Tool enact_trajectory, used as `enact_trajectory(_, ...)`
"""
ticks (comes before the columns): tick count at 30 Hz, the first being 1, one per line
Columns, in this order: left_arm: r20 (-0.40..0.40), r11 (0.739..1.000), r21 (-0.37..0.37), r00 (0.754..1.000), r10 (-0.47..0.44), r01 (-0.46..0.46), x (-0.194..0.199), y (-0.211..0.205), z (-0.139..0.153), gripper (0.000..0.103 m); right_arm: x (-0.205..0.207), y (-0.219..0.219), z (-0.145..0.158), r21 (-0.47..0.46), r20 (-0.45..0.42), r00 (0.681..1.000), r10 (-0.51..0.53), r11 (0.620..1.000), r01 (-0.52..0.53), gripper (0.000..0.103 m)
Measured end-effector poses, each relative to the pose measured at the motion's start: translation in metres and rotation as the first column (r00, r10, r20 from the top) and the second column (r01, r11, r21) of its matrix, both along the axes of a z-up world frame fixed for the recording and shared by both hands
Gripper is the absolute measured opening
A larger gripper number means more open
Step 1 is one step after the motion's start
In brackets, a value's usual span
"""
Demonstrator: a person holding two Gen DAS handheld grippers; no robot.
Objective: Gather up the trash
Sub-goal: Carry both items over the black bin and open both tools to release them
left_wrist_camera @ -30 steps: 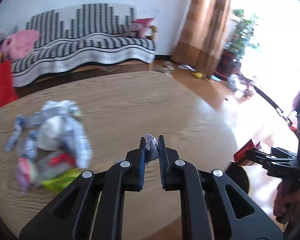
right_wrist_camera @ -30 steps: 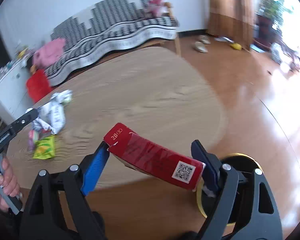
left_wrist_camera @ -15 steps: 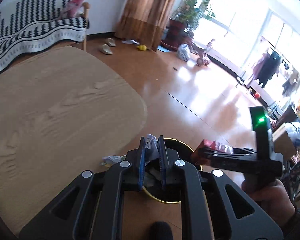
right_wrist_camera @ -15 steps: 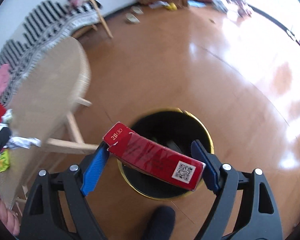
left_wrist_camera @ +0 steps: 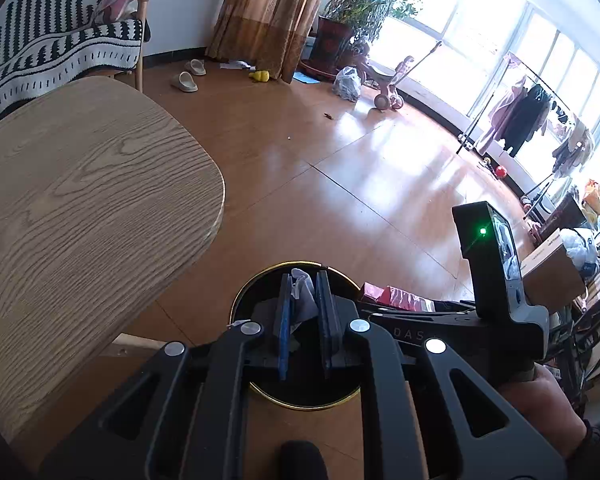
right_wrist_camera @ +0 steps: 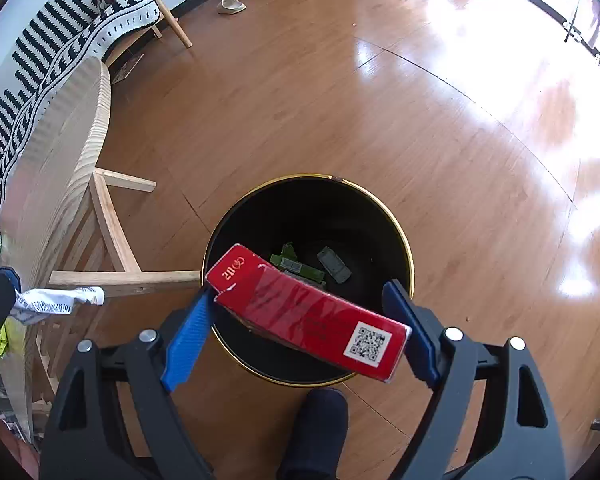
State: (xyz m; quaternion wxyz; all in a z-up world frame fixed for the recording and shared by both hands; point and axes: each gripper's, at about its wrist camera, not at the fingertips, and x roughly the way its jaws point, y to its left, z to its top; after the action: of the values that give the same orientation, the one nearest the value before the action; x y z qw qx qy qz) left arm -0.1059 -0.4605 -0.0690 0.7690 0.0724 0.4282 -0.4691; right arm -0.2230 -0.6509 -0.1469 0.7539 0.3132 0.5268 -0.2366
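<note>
The right gripper holds a long red cardboard box endwise between wide-set jaws, above the near rim of a round black bin with a gold rim. The left gripper pinches a crumpled white-grey wrapper over the same bin. Beyond lie wooden floor and a light oak table. Released here, the box would probably catch the rim and tip onto the floor.

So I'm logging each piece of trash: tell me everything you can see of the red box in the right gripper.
The red box is a long, flat carton, glossy, with a white QR label near one end and gold print on the open, torn flap end. It lies tilted across the right gripper, clamped end to end between the blue pads, directly over the open black bin.
</note>
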Motion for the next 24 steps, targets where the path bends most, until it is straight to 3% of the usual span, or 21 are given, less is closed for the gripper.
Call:
enact_trajectory(17, -0.045, 1.000, 0.012, 0.999, -0.017, 0.018, 0.005, -0.012, -0.015, 0.011, -0.013, -0.016, -0.001, 0.028, 0.029, 0.998, -0.058, 0.998, 0.057, 0.093)
enact_trajectory(24, -0.148, 0.998, 0.000, 0.987, -0.070, 0.071, 0.004, -0.032, -0.040, 0.011, -0.033, -0.034, 0.004, -0.024, 0.024, 0.989, -0.148, 0.989, 0.149, 0.095)
